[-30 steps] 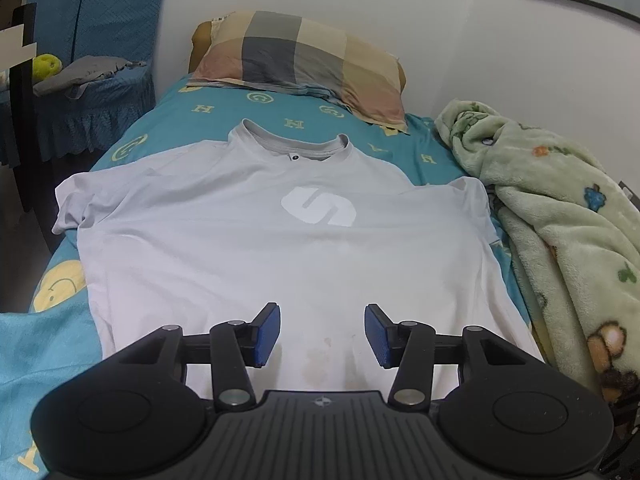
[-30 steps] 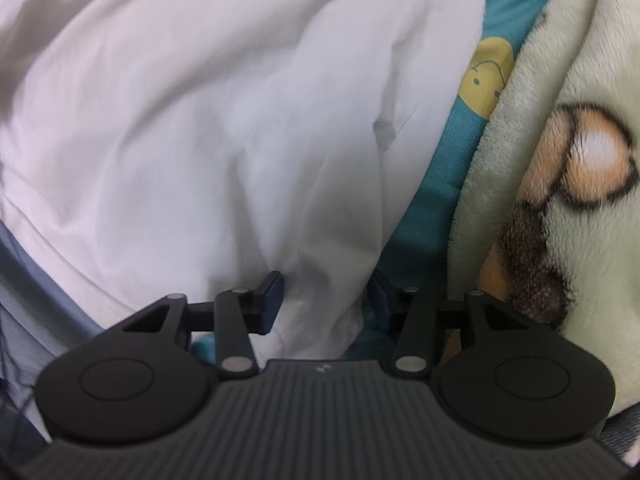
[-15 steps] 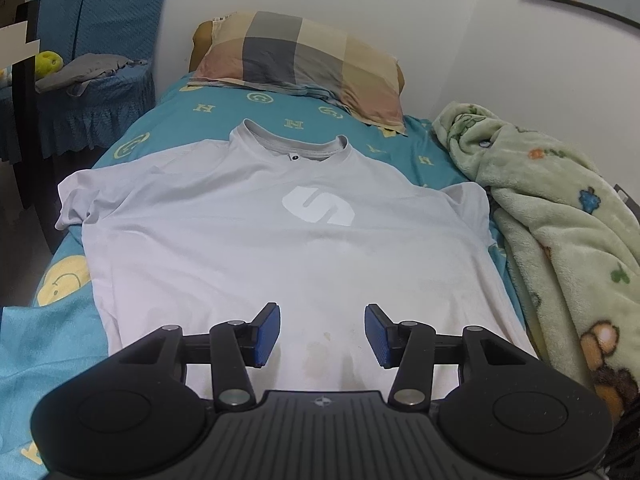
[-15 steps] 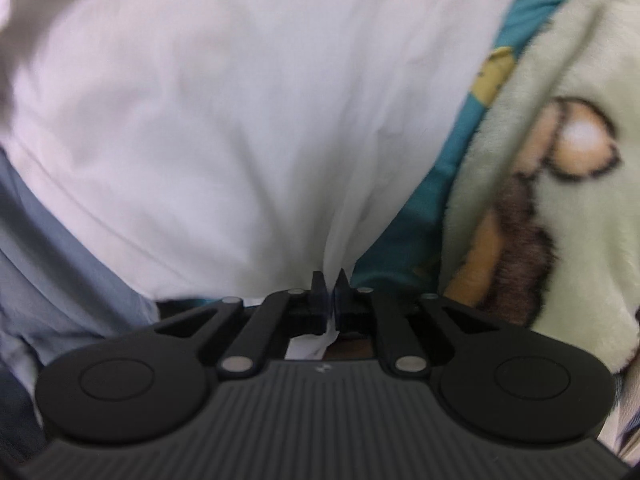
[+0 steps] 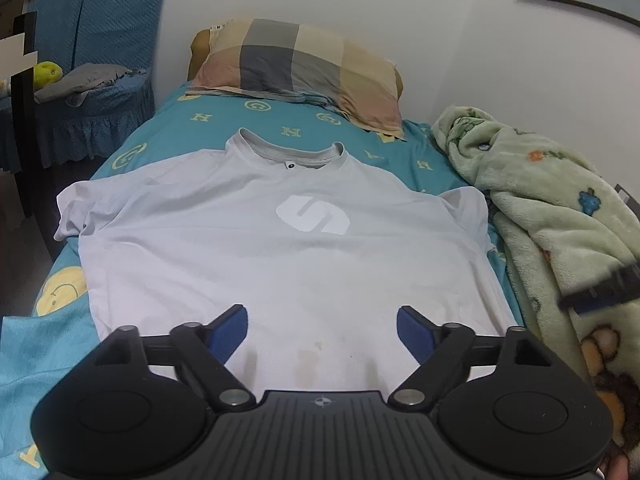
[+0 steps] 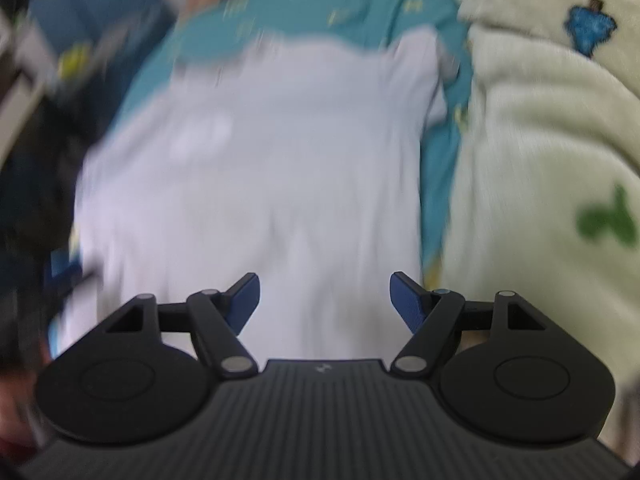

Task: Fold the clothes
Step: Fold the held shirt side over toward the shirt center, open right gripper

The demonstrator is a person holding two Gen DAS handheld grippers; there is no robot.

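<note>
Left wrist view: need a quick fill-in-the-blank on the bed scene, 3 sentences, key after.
1. The light grey T-shirt lies spread flat on the ____ bedsheet.
2. The checked pillow sits beyond the shirt's ____.
3. The left gripper has just opened; between its blue pads there is ____ gripped.

Missing words: teal; collar; nothing

Bed (image 5: 168, 120) under a teal sheet printed with yellow smileys and letters. Pale grey T-shirt (image 5: 280, 264) spread flat on it, collar toward a checked pillow (image 5: 304, 60) at the head by the wall. Green fleece blanket (image 5: 560, 216) bunched along the right edge.
</note>
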